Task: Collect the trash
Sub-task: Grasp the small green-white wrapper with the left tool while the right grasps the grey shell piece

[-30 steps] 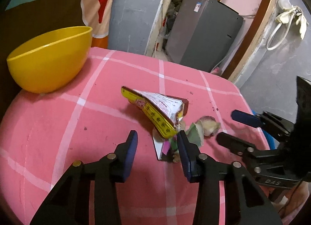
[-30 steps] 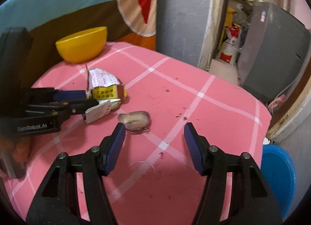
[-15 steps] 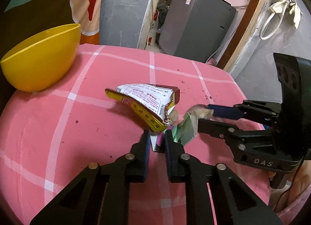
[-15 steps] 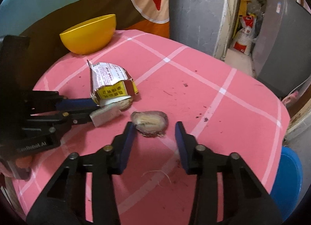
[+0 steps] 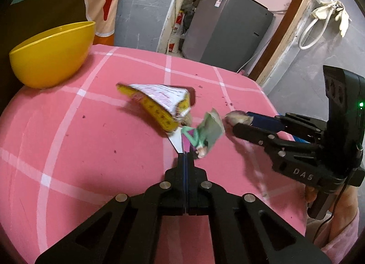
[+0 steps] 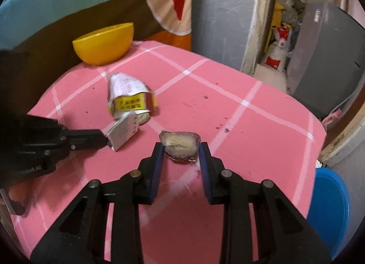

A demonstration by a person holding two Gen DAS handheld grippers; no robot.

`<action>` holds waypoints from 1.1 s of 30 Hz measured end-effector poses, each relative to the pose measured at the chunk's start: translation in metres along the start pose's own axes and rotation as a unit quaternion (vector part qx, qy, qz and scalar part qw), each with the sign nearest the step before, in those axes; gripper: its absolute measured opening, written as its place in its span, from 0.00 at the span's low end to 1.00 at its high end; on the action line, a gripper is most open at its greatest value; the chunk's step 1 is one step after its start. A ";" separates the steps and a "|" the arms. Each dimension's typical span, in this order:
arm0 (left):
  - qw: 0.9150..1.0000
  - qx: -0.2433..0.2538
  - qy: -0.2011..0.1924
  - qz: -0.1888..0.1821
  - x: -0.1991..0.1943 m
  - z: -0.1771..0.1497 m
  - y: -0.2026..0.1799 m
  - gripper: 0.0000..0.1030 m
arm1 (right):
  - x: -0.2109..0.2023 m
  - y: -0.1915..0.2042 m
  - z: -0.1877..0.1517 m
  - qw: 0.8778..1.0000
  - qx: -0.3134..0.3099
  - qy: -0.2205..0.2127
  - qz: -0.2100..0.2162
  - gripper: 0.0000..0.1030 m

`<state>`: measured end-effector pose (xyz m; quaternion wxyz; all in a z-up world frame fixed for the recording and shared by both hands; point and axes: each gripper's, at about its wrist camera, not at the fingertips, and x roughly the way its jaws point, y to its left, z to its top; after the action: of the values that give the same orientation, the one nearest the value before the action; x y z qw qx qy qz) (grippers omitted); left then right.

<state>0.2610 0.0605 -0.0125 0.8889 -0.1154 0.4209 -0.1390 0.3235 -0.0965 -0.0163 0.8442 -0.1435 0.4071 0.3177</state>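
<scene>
- The left gripper (image 5: 185,156) is squeezed tight on the paper scrap (image 5: 206,131), low in the middle of the frame
- The right gripper (image 6: 182,149) pinches the peel (image 6: 180,144); the yellow bowl (image 6: 103,43) sits upper left on the pink table (image 6: 239,113)

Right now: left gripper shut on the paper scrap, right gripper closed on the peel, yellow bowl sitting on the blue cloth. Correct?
One error: the cloth under the yellow bowl is pink with white lines, not blue, as the right wrist view shows. The rest stands: the left gripper is shut on the paper scrap, and the right gripper is closed on the peel.
</scene>
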 end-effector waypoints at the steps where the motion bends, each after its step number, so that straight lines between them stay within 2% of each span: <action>1: 1.000 -0.001 -0.002 0.004 -0.001 0.000 0.000 0.00 | -0.004 -0.002 -0.002 1.000 0.004 -0.005 -0.003 0.33; 5: 1.000 0.001 -0.003 0.019 0.002 -0.001 -0.005 0.00 | -0.016 -0.008 -0.009 1.000 0.014 -0.019 -0.013 0.33; 8: 1.000 0.007 -0.002 0.020 0.003 0.000 -0.009 0.08 | -0.019 -0.015 -0.012 0.999 0.022 -0.020 -0.017 0.33; 10: 1.000 0.015 -0.003 0.017 0.004 0.001 -0.015 0.29 | -0.021 -0.020 -0.014 0.999 0.028 -0.020 -0.020 0.33; 12: 0.999 0.026 -0.007 0.023 0.006 0.001 -0.021 0.43 | -0.022 -0.023 -0.016 0.999 0.032 -0.020 -0.022 0.33; 15: 0.998 0.040 -0.006 0.047 0.015 0.005 -0.027 0.44 | -0.023 -0.029 -0.018 0.999 0.041 -0.021 -0.025 0.33; 20: 0.998 0.028 -0.010 0.058 0.027 0.012 -0.026 0.44 | -0.025 -0.040 -0.021 0.997 0.067 -0.028 -0.027 0.33; 26: 0.995 0.046 -0.010 0.083 0.034 0.013 -0.031 0.42 | -0.022 -0.044 -0.024 0.996 0.075 -0.026 -0.028 0.33; 28: 0.995 0.048 -0.010 0.091 0.035 0.013 -0.030 0.29 | -0.020 -0.042 -0.025 0.997 0.074 -0.023 -0.028 0.33; 32: 0.996 0.042 -0.012 0.079 0.031 0.011 -0.025 0.25 | -0.016 -0.038 -0.028 0.997 0.068 -0.015 -0.031 0.33; 33: 0.996 0.044 -0.013 0.078 0.031 0.010 -0.025 0.22 | -0.015 -0.036 -0.028 0.997 0.066 -0.013 -0.033 0.33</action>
<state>0.2836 0.0273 -0.0201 0.9066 -0.0445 0.4108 -0.0860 0.3240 -0.1440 -0.0229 0.8672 -0.0965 0.4110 0.2643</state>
